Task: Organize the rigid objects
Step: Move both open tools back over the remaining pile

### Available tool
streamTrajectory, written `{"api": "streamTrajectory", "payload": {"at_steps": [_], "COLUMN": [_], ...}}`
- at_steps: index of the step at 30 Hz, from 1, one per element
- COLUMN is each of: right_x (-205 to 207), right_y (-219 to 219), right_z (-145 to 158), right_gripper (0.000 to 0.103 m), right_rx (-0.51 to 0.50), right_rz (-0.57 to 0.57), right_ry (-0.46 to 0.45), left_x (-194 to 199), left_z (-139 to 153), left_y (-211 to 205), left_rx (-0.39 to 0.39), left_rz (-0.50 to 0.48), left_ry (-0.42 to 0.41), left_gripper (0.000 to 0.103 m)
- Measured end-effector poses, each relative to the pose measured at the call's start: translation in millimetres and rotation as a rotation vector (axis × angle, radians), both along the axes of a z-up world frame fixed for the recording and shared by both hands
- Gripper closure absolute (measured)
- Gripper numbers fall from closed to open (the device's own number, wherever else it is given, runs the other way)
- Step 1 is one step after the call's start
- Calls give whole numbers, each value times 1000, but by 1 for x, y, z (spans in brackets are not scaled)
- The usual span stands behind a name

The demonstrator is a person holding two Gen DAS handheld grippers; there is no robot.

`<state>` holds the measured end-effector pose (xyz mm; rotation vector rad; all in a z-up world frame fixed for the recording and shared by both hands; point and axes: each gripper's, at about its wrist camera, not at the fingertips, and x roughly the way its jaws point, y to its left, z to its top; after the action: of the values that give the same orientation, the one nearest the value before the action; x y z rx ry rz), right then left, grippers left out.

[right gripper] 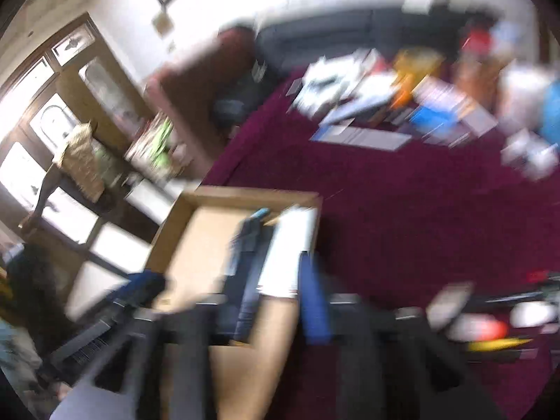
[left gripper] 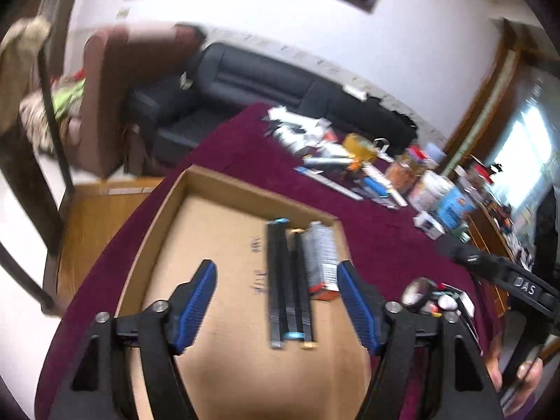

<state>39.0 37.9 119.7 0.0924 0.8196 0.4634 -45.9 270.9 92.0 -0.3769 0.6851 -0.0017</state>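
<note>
A shallow cardboard box (left gripper: 164, 210) lies on a maroon-covered table. Inside, by its right wall, lie long black bars (left gripper: 287, 283) with blue and gold ends and a silver-orange packet (left gripper: 320, 260). My left gripper (left gripper: 276, 301) is open and empty above the box, its blue pads either side of the bars. The right wrist view is heavily blurred: the box (right gripper: 196, 203), the dark bars (right gripper: 250, 245) and a white packet (right gripper: 290, 248) show. My right gripper (right gripper: 273, 294) hovers over the box's right part, with a blue pad (right gripper: 313, 301) visible; it looks open.
A pile of assorted boxes, tubes and jars (left gripper: 367, 171) lies across the table's far side, also seen blurred (right gripper: 402, 98). Small items including a tape roll (left gripper: 418, 288) lie right of the box. A dark sofa (left gripper: 245, 80) and a brown armchair (left gripper: 105, 80) stand behind.
</note>
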Motion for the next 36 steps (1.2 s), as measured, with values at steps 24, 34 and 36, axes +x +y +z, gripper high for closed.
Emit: {"api": "streamTrajectory", "payload": {"at_steps": [24,34,36], "right_x": [-44,-39,-38], "right_y": [-279,-306,-306], "right_z": [-46,-57,-59], "right_gripper": [16,16,16], "right_rx": [71,202,199], "right_rz": [-647,-682,-687], "right_ry": [-216,-112,-104], "left_x": [-25,37,51], "left_z": [-40,-37,-49], "left_y": [-219,-286,-296], "left_rx": [165,398,428], "left_rz": [-386,-656,-693], "left_ry": [107,92,126], "left_gripper": [7,16,31]}}
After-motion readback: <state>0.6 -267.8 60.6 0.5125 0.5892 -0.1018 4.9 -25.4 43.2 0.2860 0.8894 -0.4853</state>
